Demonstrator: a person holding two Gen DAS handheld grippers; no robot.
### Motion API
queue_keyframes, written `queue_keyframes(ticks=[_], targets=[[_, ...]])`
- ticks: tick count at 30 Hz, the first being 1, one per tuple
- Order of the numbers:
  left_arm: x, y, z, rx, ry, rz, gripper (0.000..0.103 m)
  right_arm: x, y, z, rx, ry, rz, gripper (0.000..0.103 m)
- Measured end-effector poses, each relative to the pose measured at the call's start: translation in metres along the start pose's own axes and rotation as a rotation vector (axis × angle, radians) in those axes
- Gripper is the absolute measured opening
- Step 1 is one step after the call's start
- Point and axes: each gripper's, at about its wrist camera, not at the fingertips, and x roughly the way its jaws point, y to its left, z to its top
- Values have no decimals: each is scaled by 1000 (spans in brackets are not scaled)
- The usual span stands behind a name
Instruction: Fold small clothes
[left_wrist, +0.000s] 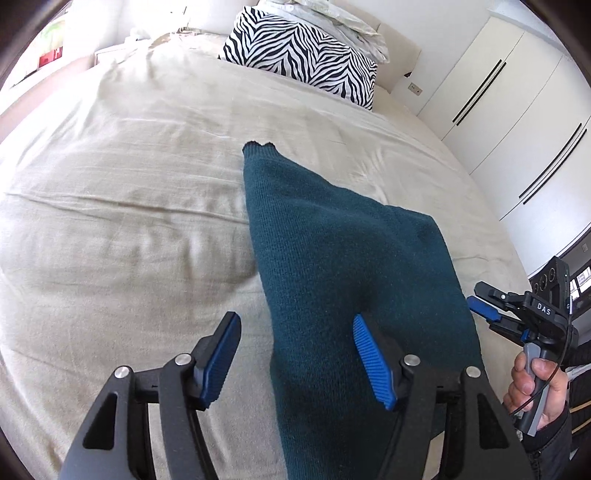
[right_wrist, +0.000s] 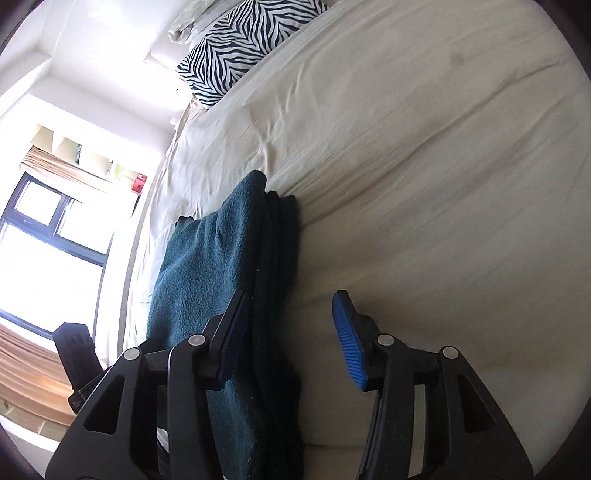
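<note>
Now both grippers, left gripper (left_wrist: 295, 354) and right gripper (right_wrist: 286, 339), stand apart, straddling the folded teal sweater (left_wrist: 332, 258) edges, likely releasing it.

Dark teal knitted garment (left_wrist: 332, 266), folded into a long narrow stack, lying flat on the beige bed (left_wrist: 129, 184), ribbed cuff end farthest away.

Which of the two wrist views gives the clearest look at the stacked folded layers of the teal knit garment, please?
The right wrist view: the teal knit garment is seen edge-on along its side, so the stacked folded layers show as dark ridges against the bedsheet. The left wrist view shows only its flat top face, with a ribbed cuff at the far end.
</note>
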Motion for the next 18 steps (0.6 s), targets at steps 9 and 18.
queue_keyframes(ticks=[9,18], targets=[[-26,-40,-36,112,-87,-48,76,1,65,-51,-156,98,266,47],[-3,-46,-49,153,-78,-37,82,7,10,-70,-27,53,244,37]])
